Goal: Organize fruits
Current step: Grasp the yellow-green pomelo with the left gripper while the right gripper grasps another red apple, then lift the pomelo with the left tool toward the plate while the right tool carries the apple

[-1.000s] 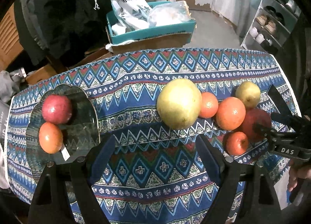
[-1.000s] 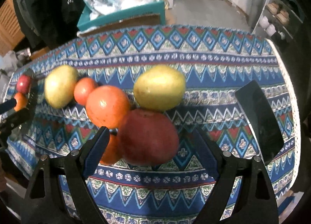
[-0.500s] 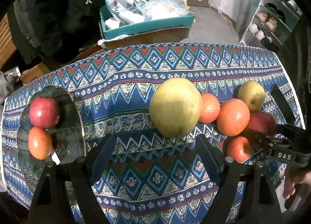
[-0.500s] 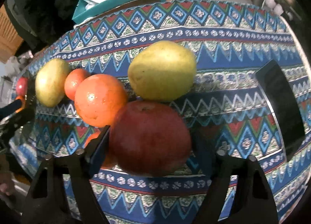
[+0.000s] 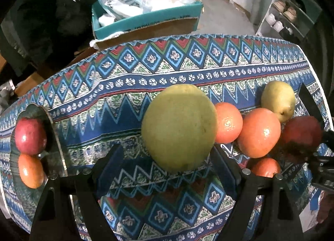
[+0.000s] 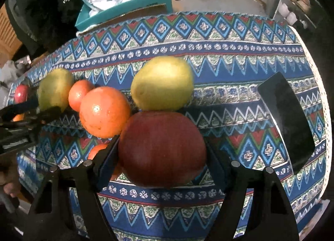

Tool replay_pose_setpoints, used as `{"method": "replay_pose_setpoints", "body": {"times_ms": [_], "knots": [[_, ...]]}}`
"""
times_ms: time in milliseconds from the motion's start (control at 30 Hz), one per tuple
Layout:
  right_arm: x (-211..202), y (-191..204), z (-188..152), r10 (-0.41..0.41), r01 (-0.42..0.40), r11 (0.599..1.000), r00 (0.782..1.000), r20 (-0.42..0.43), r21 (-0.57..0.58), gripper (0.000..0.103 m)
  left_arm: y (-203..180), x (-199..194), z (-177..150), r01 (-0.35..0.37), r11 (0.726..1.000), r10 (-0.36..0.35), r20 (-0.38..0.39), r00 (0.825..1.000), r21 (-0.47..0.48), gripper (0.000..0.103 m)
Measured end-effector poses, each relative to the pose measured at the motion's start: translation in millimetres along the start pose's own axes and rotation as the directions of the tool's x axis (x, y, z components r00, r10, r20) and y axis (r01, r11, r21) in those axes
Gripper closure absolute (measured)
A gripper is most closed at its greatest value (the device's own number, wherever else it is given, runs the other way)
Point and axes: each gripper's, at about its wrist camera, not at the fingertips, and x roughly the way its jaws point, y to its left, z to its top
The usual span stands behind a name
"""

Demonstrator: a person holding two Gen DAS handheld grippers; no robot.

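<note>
R gripper pinches the red apple, fingers touching both its sides, near the table's front edge twd the R end. Pear touches the apple from behind; big orange just L of it. L gripper is spread wide, w/ the pomelo just ahead of the tips, mid table. Plate at the L end holds a 2nd apple & a small orange. Phone lies near the R edge.
</note>
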Motion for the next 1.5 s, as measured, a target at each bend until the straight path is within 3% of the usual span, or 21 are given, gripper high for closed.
{"method": "replay_pose_setpoints", "body": {"times_ms": [200, 433, 467, 567, 767, 900, 1167, 1500], "knots": [[-10.6, -8.5, 3.5, -0.012, 0.012, 1.0, 1.0, 0.027, 0.0, 0.026, -7.7, 10.9, 7.1, -0.015, 0.999, 0.015, -0.004, 1.0, 0.031, 0.016], [-10.6, -14.8, 4.3, -0.017, 0.016, 1.0, 1.0, 0.025, 0.005, 0.026, -2.4, 12.3, 20.2, 0.046, 0.999, -0.046, 0.009, 0.999, 0.004, 0.014], [-10.0, -14.4, 3.9, -0.018, 0.018, 1.0, 1.0, 0.025, 0.004, 0.026, -2.2, 12.8, 20.4, 0.052, 0.999, -0.052, 0.009, 0.999, 0.003, 0.015], [-10.2, -14.5, 2.6, -0.018, 0.018, 1.0, 0.999, 0.027, 0.001, 0.026, -3.4, 11.5, 20.7, 0.097, 0.995, -0.097, 0.022, 0.995, 0.009, 0.03], [-10.6, -9.2, 3.5, -0.033, 0.033, 0.999, 0.998, 0.047, -0.009, 0.026, -10.3, 5.8, 13.5, 0.064, 0.998, -0.064, 0.026, 0.998, 0.015, 0.03], [-13.4, -3.3, 5.0, -0.049, 0.051, 0.998, 0.996, 0.068, -0.03, 0.026, -11.2, -0.5, 3.2, 0.081, 0.997, -0.081, 0.017, 0.997, 0.003, 0.03], [-32.3, 6.8, 10.0, -0.058, 0.064, 0.997, 0.99, 0.127, -0.044, 0.026, -12.8, -30.1, -9.8, 0.082, 0.997, -0.083, 0.048, 0.995, 0.005, 0.03], [-62.7, 19.3, 13.3, -0.043, 0.055, 0.997, 0.978, 0.206, -0.054, 0.026, -1.6, -84.3, -10.8, 0.087, 0.996, -0.084, 0.14, 0.987, -0.015, 0.03]]}}
